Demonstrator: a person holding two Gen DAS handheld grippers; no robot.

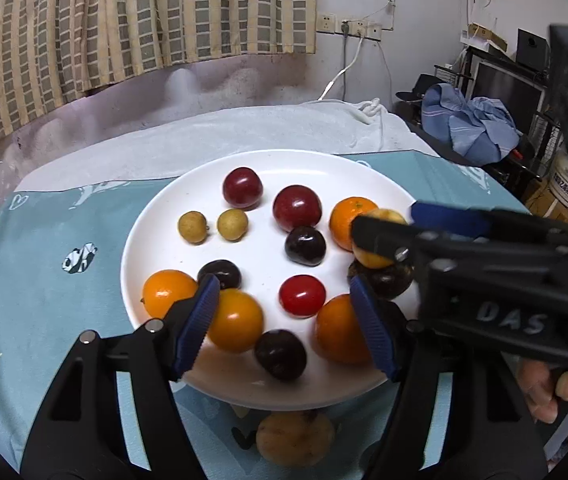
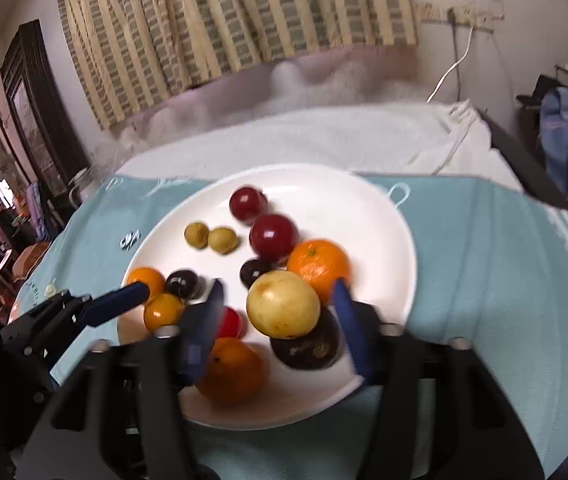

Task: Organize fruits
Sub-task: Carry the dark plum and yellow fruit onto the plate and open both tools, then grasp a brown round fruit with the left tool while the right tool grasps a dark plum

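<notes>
A white plate (image 1: 156,236) on a light blue cloth holds several fruits: red plums, dark cherries, oranges, two small longans (image 1: 192,227) and a red tomato (image 1: 302,295). My left gripper (image 1: 285,322) is open and empty, low over the plate's near edge. My right gripper (image 2: 280,324) is open over the plate's right side; a yellow fruit (image 2: 283,304) sits between its fingers without touching them, resting on a dark purple fruit (image 2: 307,346). The right gripper shows from the side in the left wrist view (image 1: 395,224). A tan fruit (image 1: 295,438) lies on the cloth in front of the plate.
The blue cloth (image 1: 44,300) covers the table over a white towel (image 1: 244,128). A striped curtain (image 1: 124,20) hangs behind. Blue clothing (image 1: 467,120) and shelves stand to the right. A white cable (image 1: 339,76) runs from the wall sockets.
</notes>
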